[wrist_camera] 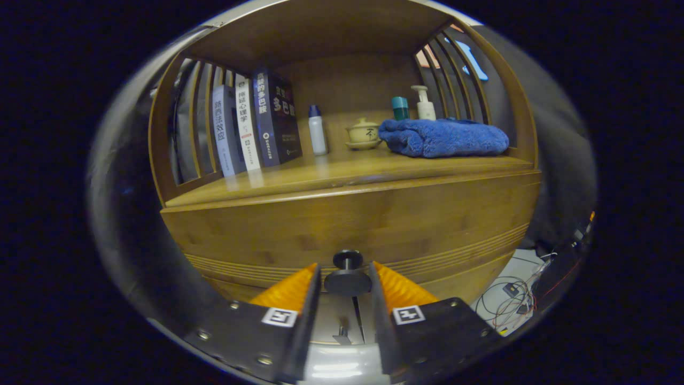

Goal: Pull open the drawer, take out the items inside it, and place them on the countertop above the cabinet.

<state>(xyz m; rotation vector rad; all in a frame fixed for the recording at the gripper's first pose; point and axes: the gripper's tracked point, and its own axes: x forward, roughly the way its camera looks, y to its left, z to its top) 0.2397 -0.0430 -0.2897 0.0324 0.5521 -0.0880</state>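
Observation:
The wooden cabinet's drawer front [374, 224] faces me, with grooved lines along its lower part. Its dark round knob [348, 282] sits between my fingers, and both fingers [291, 291] touch the knob's sides. My gripper [345, 267] is shut on this knob. The drawer looks flush with the cabinet, and its inside is hidden. Just above the drawer runs the wooden countertop [320, 174].
On the countertop stand several books [254, 125] at the left, a white bottle [317, 131], a small lidded teacup [363, 133], and a folded blue towel [443, 138] with two bottles [414, 104] behind it. Slatted sides enclose the shelf. Cables [510, 299] lie on the floor at the right.

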